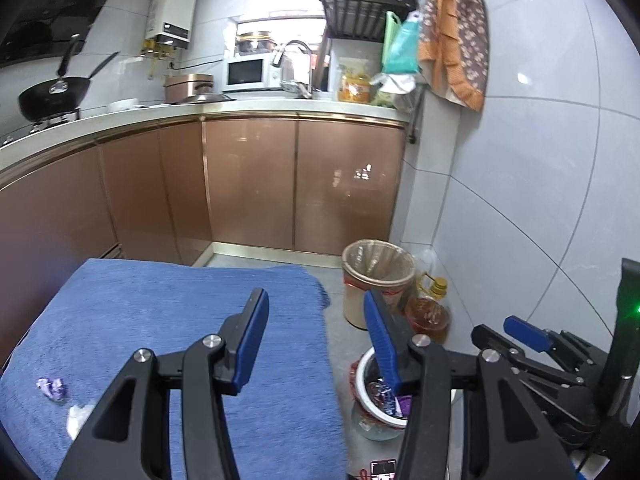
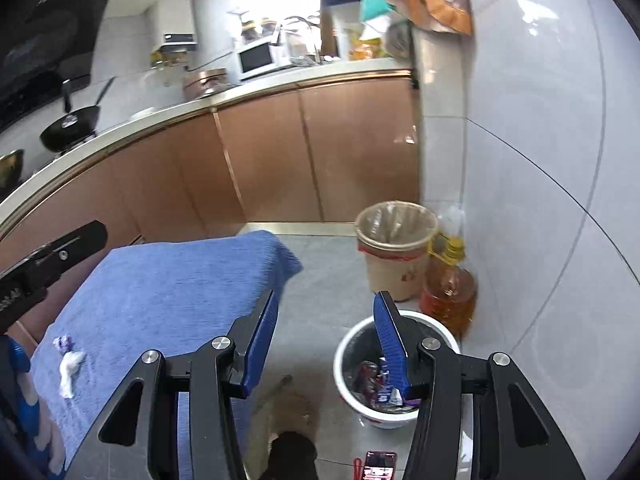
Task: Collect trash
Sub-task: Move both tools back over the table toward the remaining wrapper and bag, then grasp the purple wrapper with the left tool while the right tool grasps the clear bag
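Observation:
A table covered with a blue towel (image 1: pixel 180 320) holds a crumpled purple wrapper (image 1: pixel 51 387) and a white tissue wad (image 1: pixel 76 418) at its left front; both show in the right wrist view, wrapper (image 2: pixel 64 343) and tissue (image 2: pixel 69 370). A small white bin (image 2: pixel 356 340) on the floor right of the table holds several wrappers; it also shows in the left wrist view (image 1: pixel 366 368). My left gripper (image 1: pixel 316 340) is open and empty above the towel's right edge. My right gripper (image 2: pixel 326 340) is open and empty, above the floor beside the white bin.
A taller beige bin (image 2: pixel 394 248) lined with a bag stands by the wall, with a bottle of amber oil (image 2: pixel 450 296) next to it. A phone (image 2: pixel 378 465) lies on the grey floor. Copper cabinets (image 1: pixel 248 184) and a cluttered counter run behind.

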### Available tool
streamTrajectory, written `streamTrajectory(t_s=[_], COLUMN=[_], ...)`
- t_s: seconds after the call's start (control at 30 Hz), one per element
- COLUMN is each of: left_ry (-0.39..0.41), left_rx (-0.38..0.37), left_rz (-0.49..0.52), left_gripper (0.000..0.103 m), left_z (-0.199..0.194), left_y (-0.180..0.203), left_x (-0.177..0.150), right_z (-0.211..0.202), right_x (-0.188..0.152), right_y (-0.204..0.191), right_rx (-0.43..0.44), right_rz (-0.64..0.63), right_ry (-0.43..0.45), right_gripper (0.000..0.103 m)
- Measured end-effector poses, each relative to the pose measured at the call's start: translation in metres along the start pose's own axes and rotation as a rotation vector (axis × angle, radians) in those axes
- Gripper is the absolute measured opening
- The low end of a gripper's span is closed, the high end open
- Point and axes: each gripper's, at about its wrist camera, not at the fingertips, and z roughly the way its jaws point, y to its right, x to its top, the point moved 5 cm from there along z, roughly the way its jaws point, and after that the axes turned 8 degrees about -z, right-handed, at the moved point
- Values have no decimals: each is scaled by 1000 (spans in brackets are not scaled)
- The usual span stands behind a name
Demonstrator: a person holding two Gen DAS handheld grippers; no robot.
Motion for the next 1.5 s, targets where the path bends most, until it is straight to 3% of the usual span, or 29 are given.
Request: streamTrajectory(t_s=[0.43,0.67,0.8,1.0,1.27,1.5], left_ry=[57,62,34,-76,-230,-295], left_rx=[92,153,192,222,72,15], left_rz=[-88,-156,-180,-206,-204,-186], left_gripper=[49,60,63,64,64,64], left_z=[-39,-56,-62,-54,-30,-3], left_y=[-105,-196,-253,-345,-406,-427], left_x=[6,6,-4,-32,-64,-71], right_z=[-5,3,11,28,54,78], right_x=[13,12,11,-5,-49,-75], right_y=[-106,-174,-219,-291,-368,-408], right_rx=[112,193,266,421,593,670], right_rz=[-150,-247,-304,-364,-451,-465], right_ry=[-7,-40,-69,-143,-281,-377], right_gripper=[49,50,52,52,52,52])
